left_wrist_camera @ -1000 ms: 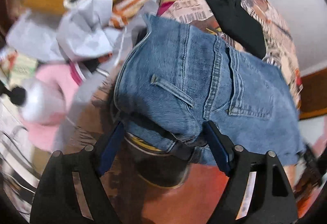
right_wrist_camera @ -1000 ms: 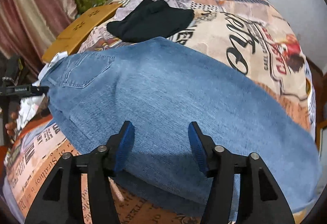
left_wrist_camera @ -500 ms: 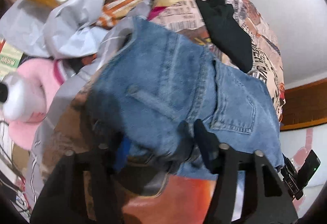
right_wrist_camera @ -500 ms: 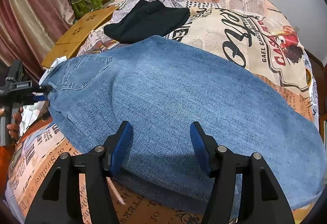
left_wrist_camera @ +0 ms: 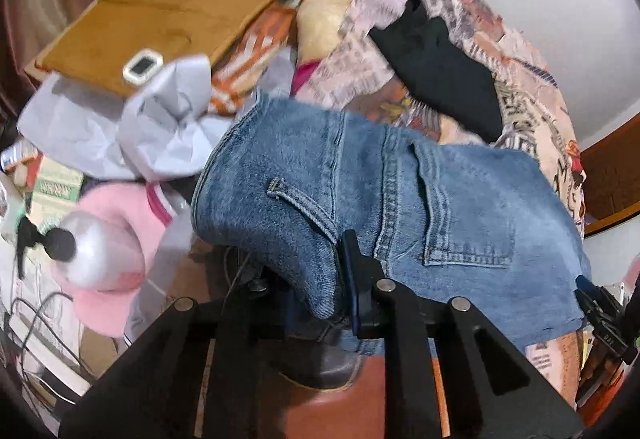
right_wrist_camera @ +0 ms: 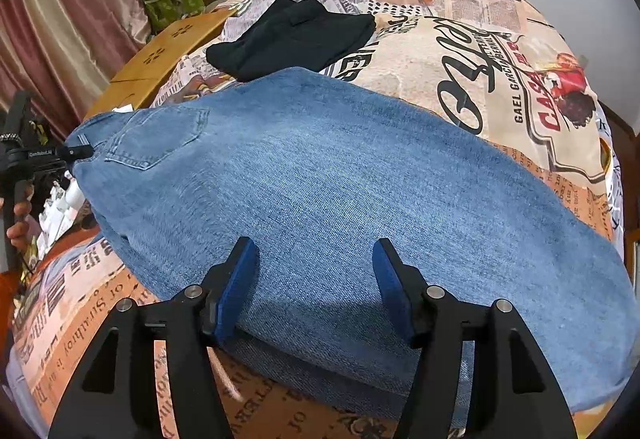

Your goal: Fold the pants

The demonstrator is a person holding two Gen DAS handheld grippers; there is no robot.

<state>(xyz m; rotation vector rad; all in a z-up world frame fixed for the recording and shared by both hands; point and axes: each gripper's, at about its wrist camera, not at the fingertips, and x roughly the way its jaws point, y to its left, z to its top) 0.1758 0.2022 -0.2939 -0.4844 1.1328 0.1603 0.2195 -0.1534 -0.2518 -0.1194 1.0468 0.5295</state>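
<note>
Left claw (left_wrist_camera: 338,291): shut tight on the jeans (left_wrist_camera: 360,207) at the waistband, next to the belt loop (left_wrist_camera: 300,201). Only the right blue pad shows; the other finger is buried under a bunched lump of denim, so how much cloth is pinched cannot be made out. The waist end hangs off the edge of the bed (left_wrist_camera: 532,107), presumably lifted there so this end can be carried over the legs.

Right claw (right_wrist_camera: 316,285): spread wide, gripping nothing. Its fingers (right_wrist_camera: 236,287) hover over the leg part of the jeans (right_wrist_camera: 340,191), close to the near edge. Whether the tips touch the denim cannot be told; a shadow lies beneath them. Likely it is lining up to pin or grasp the leg while the left end is folded.

The jeans lie across the bed, back pocket (right_wrist_camera: 158,139) up, legs stacked flat, waist toward the left side. The hem end runs out of view at the lower right.

Beyond the jeans, farther up the bed, lies a black garment (right_wrist_camera: 296,35), just touching the denim's far edge in the right view. Off the waist end of the jeans: crumpled grey paper (left_wrist_camera: 160,127), a pink cap (left_wrist_camera: 116,239) and a wooden board (left_wrist_camera: 168,7). All are blurred. A dark round thing under the left claw is too hidden to identify.
</note>
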